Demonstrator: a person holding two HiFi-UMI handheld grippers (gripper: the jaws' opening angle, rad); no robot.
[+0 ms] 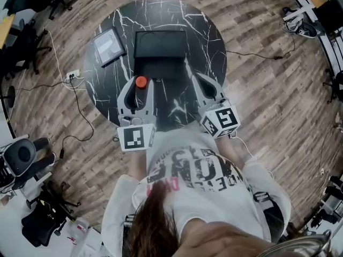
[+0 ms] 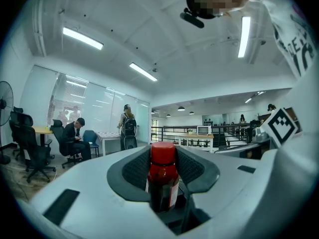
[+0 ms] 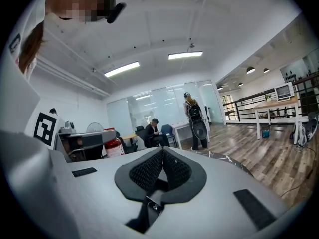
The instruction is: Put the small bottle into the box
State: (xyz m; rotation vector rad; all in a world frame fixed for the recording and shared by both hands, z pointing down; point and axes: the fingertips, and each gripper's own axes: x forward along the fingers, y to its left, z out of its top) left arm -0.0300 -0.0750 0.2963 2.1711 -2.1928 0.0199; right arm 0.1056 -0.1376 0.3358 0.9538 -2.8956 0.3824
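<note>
Left gripper (image 1: 140, 86) clamped on small bottle (image 1: 141, 82), short of black box (image 1: 161, 44) at 12 o'clock; right gripper (image 1: 193, 75) jaws together, empty. Placing remained.

I am standing in an open-plan office. The wood-plank floor (image 1: 268, 90) around me carries swivel chairs (image 1: 21, 155) and a power strip (image 1: 72, 75) with cables trailing off it. I work at a round table (image 1: 211, 42) with a black marble look. Further off, a seated person (image 2: 75, 135) bends over something beside a desk (image 2: 42, 130), and a standing person (image 2: 128, 126) wears a backpack. Long strip lights (image 2: 82, 38) run across the white ceiling. Blinds (image 2: 67, 101) cover tall windows and glass partitions (image 3: 149, 106) close off rooms. A railing (image 2: 169, 132) runs past more tables under pendant lamps (image 2: 181, 108). A fan (image 2: 4, 96) stands at one side.
</note>
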